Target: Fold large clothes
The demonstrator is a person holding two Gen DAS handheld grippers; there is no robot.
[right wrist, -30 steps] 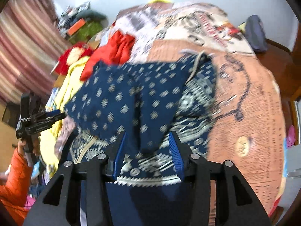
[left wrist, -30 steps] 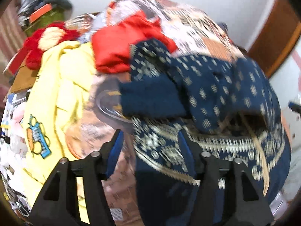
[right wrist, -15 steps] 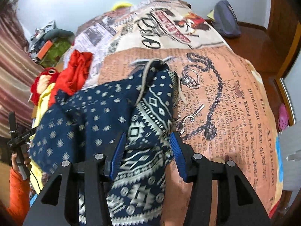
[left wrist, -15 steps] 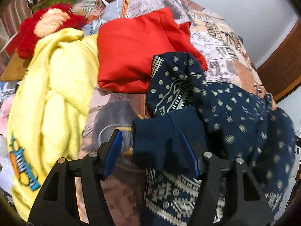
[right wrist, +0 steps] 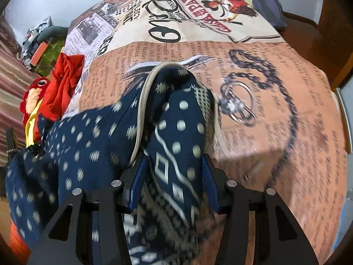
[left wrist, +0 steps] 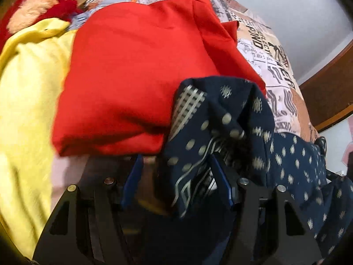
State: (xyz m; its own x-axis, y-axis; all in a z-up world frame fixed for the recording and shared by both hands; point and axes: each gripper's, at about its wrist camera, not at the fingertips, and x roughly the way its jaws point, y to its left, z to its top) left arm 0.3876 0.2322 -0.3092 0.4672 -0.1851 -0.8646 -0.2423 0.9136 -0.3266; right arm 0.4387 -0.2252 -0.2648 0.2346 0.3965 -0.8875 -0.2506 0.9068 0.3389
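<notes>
- Left wrist view: my left gripper stands part spread, a fold of the navy patterned garment between its blue pads; whether they pinch it I cannot tell. This corner lies against the folded red garment, beside the yellow cloth.
- Right wrist view: my right gripper straddles the garment's other corner on the printed bedspread, its jaws opening. To fold well, I judge both corners should land level and flat before release.
</notes>
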